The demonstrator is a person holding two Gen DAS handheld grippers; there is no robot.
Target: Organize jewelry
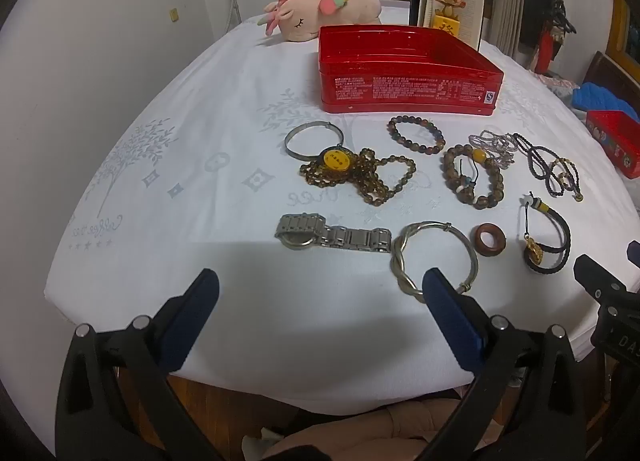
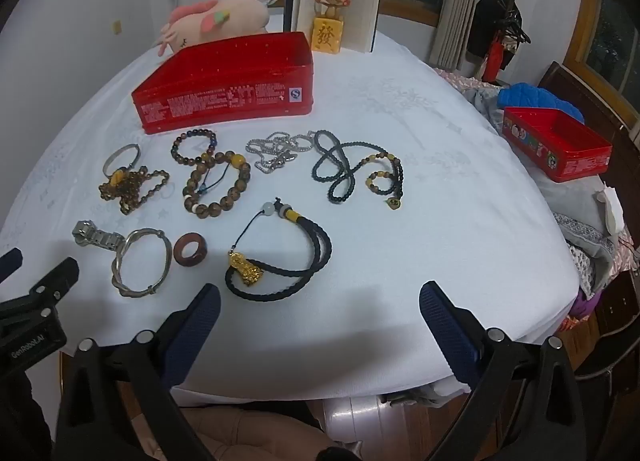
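On the white tablecloth (image 1: 168, 197), a watch (image 1: 316, 236), silver bangle (image 1: 434, 257), wooden ring (image 1: 490, 239) and black cord bracelet (image 2: 280, 261) are laid out near the red tin (image 1: 404, 73), while the left gripper (image 1: 322, 289) and right gripper (image 2: 320, 303) are held spread wide, grasping nothing.

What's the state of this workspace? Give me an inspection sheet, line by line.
Surface: white tablecloth, patterned.
Job's things: open red tin, inside not visible; watch, silver bangle, wooden ring, black cord bracelet, bead bracelets and necklaces laid out in front of it.
Clutter: plush toy, open book, figurine.
Grippers: left gripper and right gripper open, fingers holding nothing.
Cables: nothing seen.
Surroundings: second red tin, windows, coat rack.
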